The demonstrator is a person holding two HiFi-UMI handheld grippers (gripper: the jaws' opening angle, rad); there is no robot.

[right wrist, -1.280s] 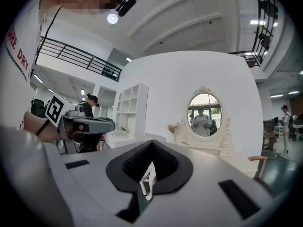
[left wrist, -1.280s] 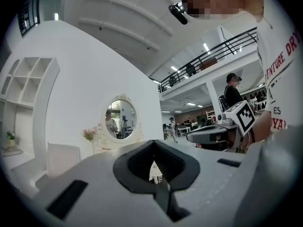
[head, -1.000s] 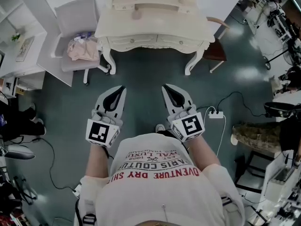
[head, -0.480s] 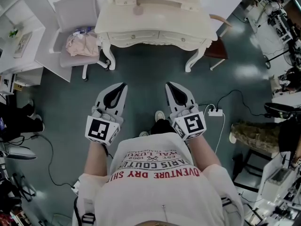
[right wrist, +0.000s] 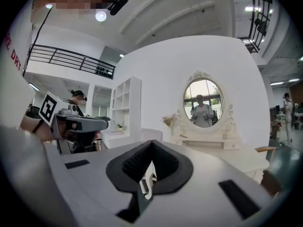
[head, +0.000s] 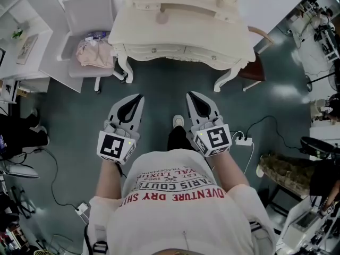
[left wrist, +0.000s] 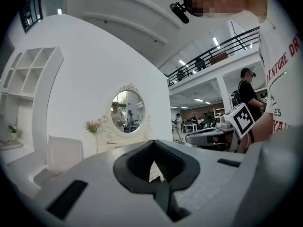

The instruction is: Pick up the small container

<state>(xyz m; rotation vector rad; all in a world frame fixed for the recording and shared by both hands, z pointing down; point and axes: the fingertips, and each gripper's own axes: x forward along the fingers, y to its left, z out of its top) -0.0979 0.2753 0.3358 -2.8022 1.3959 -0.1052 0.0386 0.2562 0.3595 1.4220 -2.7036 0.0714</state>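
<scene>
I stand on the grey floor facing a cream dressing table (head: 180, 33). A small round pinkish thing (head: 162, 18) lies on its top; I cannot tell whether it is the small container. My left gripper (head: 139, 97) and right gripper (head: 189, 95) are held side by side at waist height, well short of the table, pointing at it. Both are shut with nothing between the jaws. In the left gripper view the left gripper (left wrist: 152, 143) has its jaw tips meeting, and in the right gripper view the right gripper (right wrist: 151, 143) does too.
A grey chair (head: 87, 15) with a bundle of cloth (head: 94, 53) stands left of the table. A wooden seat (head: 255, 62) is at its right. A power strip (head: 243, 141) and cables lie on the floor. White shelves (head: 21, 41) line the left. An oval mirror (right wrist: 202, 103) tops the table.
The dressing table has slid lower and nearer in the head view, and a foot now shows ahead of the person. Both grippers keep the same shut pose.
</scene>
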